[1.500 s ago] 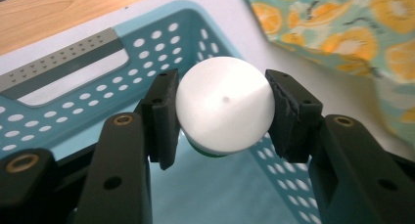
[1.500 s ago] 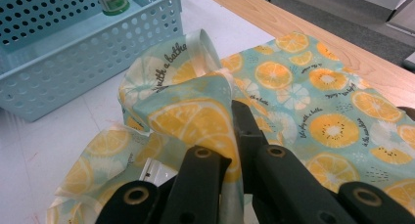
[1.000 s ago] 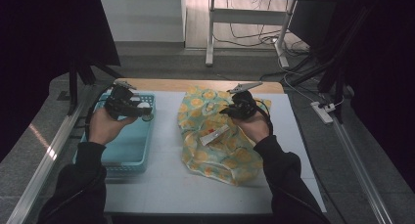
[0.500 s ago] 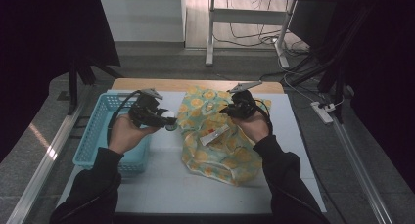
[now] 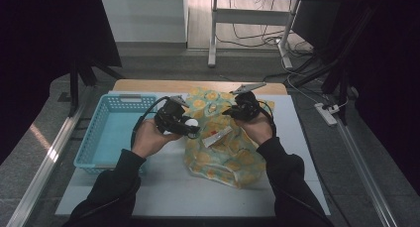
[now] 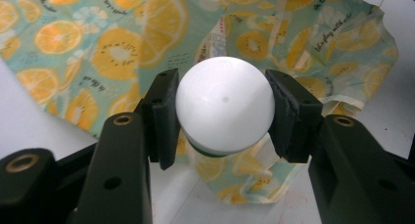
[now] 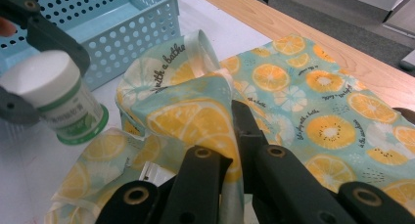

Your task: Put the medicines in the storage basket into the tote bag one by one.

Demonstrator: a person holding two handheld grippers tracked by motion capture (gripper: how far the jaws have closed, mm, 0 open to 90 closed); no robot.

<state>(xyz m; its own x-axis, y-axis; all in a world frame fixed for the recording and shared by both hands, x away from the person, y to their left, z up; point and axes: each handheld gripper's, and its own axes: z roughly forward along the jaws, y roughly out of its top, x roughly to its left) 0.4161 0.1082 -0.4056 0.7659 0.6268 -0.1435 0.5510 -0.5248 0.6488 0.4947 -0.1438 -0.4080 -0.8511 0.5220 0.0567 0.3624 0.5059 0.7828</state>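
A fruit-print cloth bag (image 5: 225, 147) lies on the white table. My right gripper (image 5: 233, 111) is shut on the bag's upper edge (image 7: 215, 111) and lifts it into a fold. My left gripper (image 5: 193, 128) is shut on a small white jar (image 6: 225, 104) with a white lid and a green label, held by the lid just left of the bag. In the right gripper view the jar (image 7: 56, 97) hangs in front of the bag's raised edge. A small white packet with a red mark (image 5: 216, 136) rests on the bag.
A light blue perforated basket (image 5: 111, 133) stands at the left of the table, close behind my left hand. A wooden strip (image 5: 148, 85) runs along the far edge. Table legs and cables lie beyond on the floor.
My left gripper has carried the jar from above the basket rightward to the bag's left edge. The right gripper has kept still, holding the bag.
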